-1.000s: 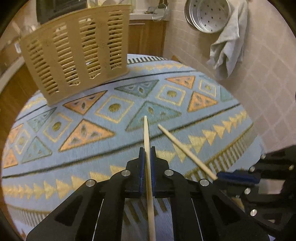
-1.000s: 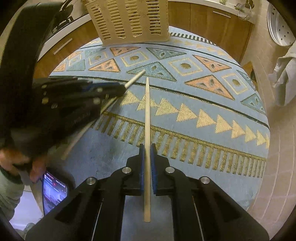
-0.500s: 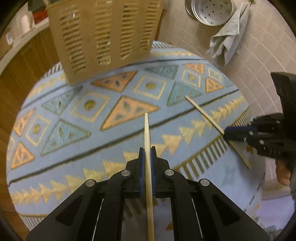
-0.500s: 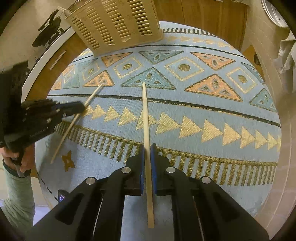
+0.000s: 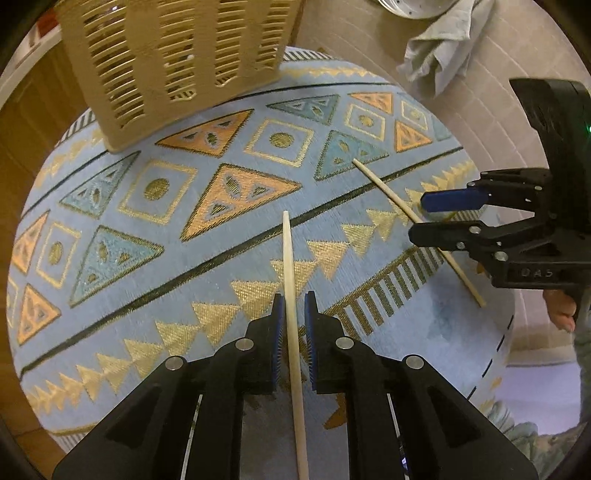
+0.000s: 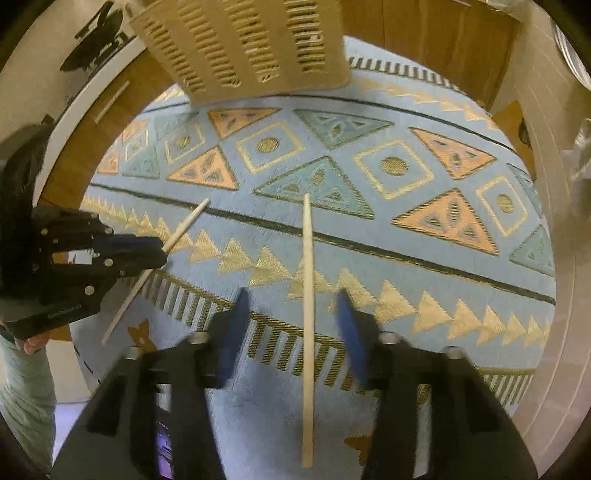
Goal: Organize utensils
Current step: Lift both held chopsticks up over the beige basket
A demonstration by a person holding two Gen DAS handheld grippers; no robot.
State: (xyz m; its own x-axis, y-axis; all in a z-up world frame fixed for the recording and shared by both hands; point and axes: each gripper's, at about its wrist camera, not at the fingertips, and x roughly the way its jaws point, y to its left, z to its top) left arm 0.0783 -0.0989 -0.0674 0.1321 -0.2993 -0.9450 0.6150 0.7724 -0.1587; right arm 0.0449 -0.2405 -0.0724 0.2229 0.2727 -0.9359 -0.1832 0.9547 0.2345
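Two pale wooden chopsticks lie over a round table in a blue patterned cloth. One chopstick runs between the pads of my left gripper, whose jaws are opening; a slit shows beside the stick on the right. The right wrist view shows that gripper and its chopstick at the left. My right gripper is opening wide around the other chopstick, with neither pad touching it. In the left wrist view this gripper stands at the right, over its chopstick.
A beige slotted basket stands at the table's far edge, also in the right wrist view. A grey towel and a perforated metal pan hang on the tiled wall. A lit phone screen lies below the table's near edge.
Both grippers' jaws have parted from their chopsticks, the right one widely. The two grippers have drawn apart sideways, and the basket now looms closer in both views.
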